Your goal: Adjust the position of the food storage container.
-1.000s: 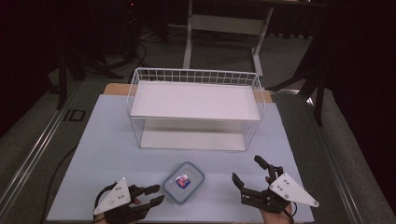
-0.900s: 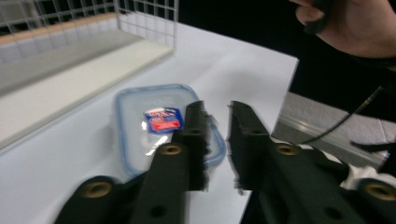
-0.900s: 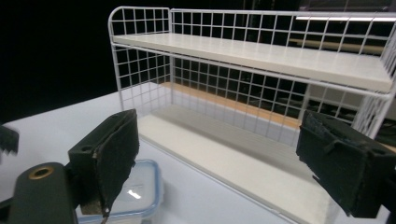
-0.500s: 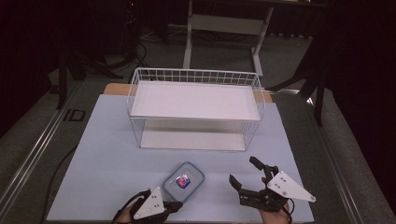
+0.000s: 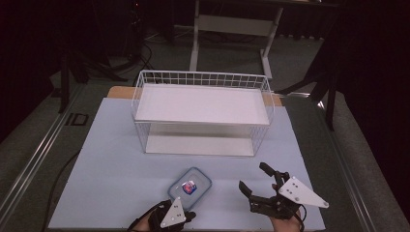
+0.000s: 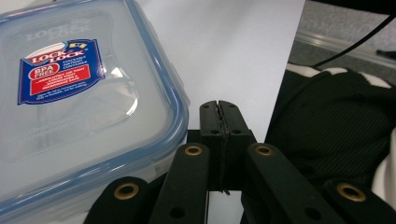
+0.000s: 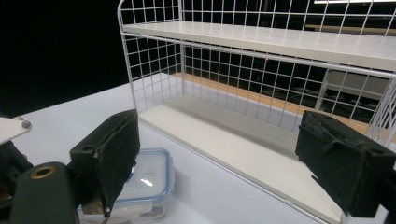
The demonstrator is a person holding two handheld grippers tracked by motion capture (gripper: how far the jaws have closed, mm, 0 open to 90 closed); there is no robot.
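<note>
Container (image 5: 189, 187) on the blue mat (image 5: 111, 159), in front of the wire rack (image 5: 203, 104), lying flat with lid up and long axis running diagonally, far corner toward the rack's right end. Left gripper (image 6: 219, 108) just beside its near edge, jaws pressed together on nothing; label lettering legible up close, a mere red-blue speck from above. Right gripper (image 5: 256, 177) right of the container, spread wide, looking at rack and container corner (image 7: 144, 186).
</note>
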